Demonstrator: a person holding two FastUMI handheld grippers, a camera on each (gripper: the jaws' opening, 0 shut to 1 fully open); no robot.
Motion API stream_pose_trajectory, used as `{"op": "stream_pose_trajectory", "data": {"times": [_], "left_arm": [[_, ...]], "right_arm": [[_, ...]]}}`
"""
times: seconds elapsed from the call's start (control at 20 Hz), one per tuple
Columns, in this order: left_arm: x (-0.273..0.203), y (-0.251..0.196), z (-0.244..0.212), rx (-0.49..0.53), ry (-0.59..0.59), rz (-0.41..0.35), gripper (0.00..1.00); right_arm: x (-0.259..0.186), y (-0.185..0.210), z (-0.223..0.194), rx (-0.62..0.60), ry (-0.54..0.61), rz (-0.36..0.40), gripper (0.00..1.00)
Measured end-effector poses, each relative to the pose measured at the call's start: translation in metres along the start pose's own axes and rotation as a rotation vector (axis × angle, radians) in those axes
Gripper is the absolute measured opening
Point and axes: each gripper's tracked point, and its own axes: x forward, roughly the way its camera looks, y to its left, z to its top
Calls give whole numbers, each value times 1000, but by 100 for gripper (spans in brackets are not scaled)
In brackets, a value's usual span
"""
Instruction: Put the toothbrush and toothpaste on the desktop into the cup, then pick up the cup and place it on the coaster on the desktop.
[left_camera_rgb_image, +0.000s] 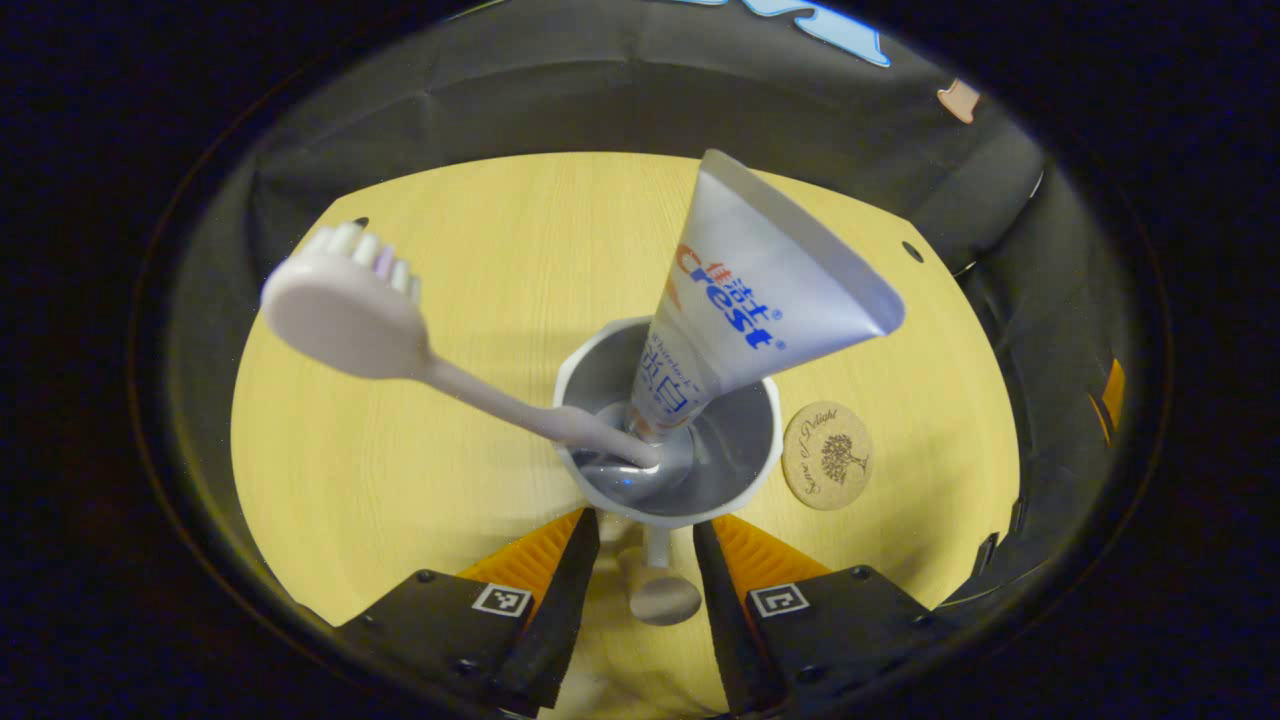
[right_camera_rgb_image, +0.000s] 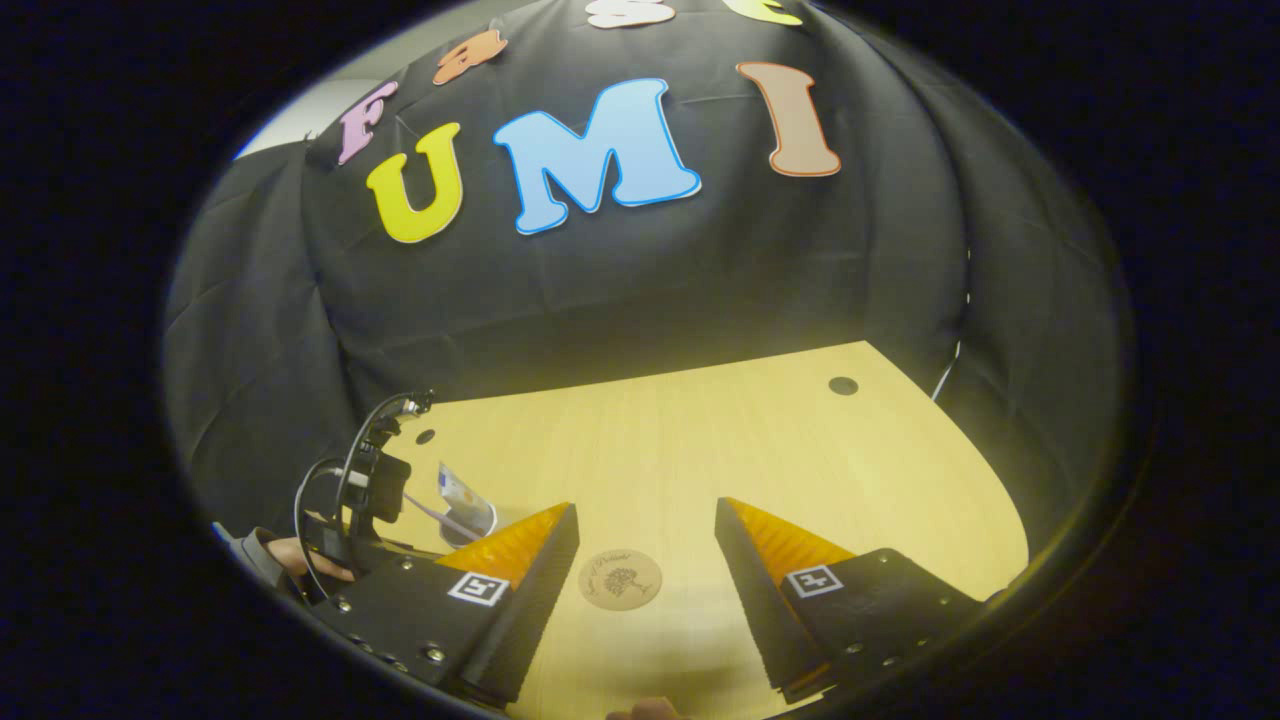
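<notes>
A white cup (left_camera_rgb_image: 600, 490) stands on the wooden desktop (left_camera_rgb_image: 480, 270) in the left gripper view. In it lean a white toothbrush (left_camera_rgb_image: 350, 315), head up to the left, and a silver toothpaste tube (left_camera_rgb_image: 760, 290). My left gripper (left_camera_rgb_image: 647, 520) is open, its fingers on either side of the cup's handle (left_camera_rgb_image: 657, 590) without touching it. The round cork coaster (left_camera_rgb_image: 827, 455) lies just right of the cup. In the right gripper view, my right gripper (right_camera_rgb_image: 645, 505) is open above the coaster (right_camera_rgb_image: 620, 578). The cup (right_camera_rgb_image: 468, 510) and the left gripper (right_camera_rgb_image: 370, 490) sit at the far left.
Black cloth walls close in the desktop at the back and sides. Small dark holes (right_camera_rgb_image: 843, 385) mark the desktop near its far edge. A hand (right_camera_rgb_image: 300, 555) holds the left gripper at the left of the right gripper view.
</notes>
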Motion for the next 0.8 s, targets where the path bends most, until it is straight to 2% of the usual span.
{"op": "stream_pose_trajectory", "data": {"times": [0.1,0.15,0.45,0.5,0.55,0.65,0.7,0.75,0.8], "left_arm": [[6,-2,-3,-9,24,6,60],[7,-2,-7,-7,41,18,52],[6,-7,-6,94,14,85,41],[6,-9,-8,116,-3,87,29],[5,-10,-7,131,-20,96,35],[3,-12,-10,164,-42,112,32],[2,-15,-10,168,-54,112,37],[0,-20,-9,165,-65,103,38],[-4,-25,-7,168,-75,100,32]], "right_arm": [[0,-3,-2,7,5,1,86],[1,-5,-2,9,6,1,86],[0,-12,-5,22,12,4,85],[0,-13,-6,27,13,6,85],[-1,-15,-6,32,14,6,85],[-2,-19,-7,39,14,7,85],[-3,-21,-7,43,14,6,85],[-4,-23,-7,47,14,5,85],[-4,-25,-7,51,13,4,85]]}}
